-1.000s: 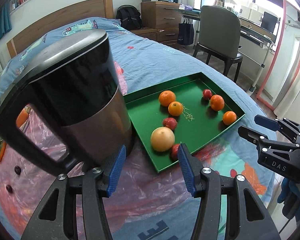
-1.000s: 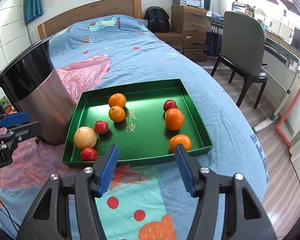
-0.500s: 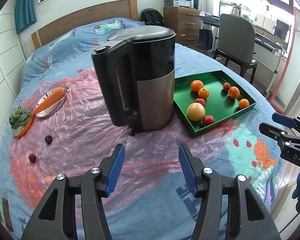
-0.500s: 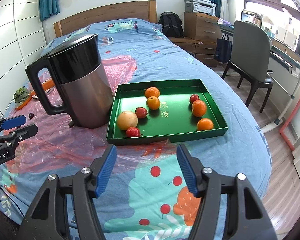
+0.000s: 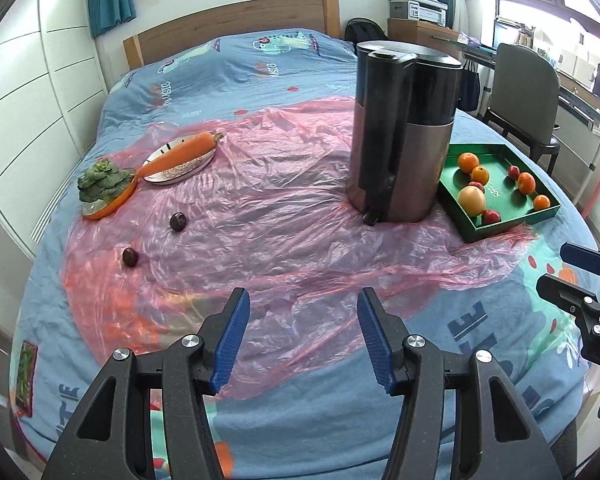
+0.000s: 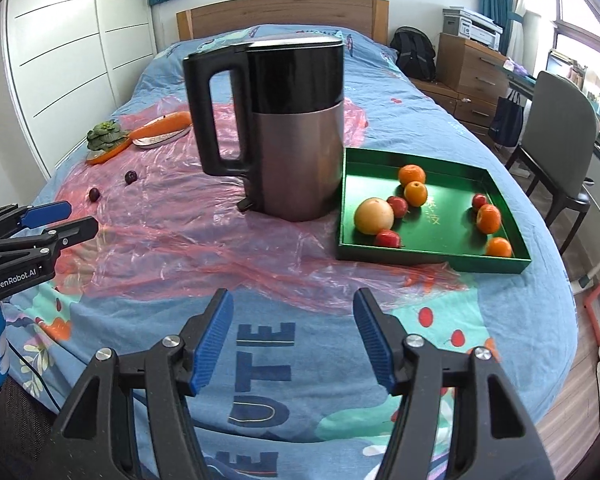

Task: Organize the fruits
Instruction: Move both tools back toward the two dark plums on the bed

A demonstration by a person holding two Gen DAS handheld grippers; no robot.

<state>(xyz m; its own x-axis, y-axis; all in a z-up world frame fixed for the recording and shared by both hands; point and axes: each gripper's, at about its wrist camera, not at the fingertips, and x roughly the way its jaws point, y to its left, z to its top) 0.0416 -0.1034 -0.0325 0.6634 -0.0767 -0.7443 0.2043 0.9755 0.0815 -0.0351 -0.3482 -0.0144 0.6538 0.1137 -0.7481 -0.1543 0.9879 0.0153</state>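
Both the left gripper (image 5: pixel 302 334) and right gripper (image 6: pixel 293 334) gape wide and empty; most fruit sits in the green tray (image 6: pixel 428 254) at right, two dark, probably plums (image 5: pixel 178 222), lower left, may roll on slick plastic sheet (image 5: pixel 260 216)

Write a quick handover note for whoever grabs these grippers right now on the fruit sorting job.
Left gripper: open, empty, above the pink plastic sheet.
Right gripper: open, empty, above the bedspread.
Done: eight fruits sit in the green tray, right of the kettle.
Left: two dark plums lie loose on the sheet, probably next for the tray.
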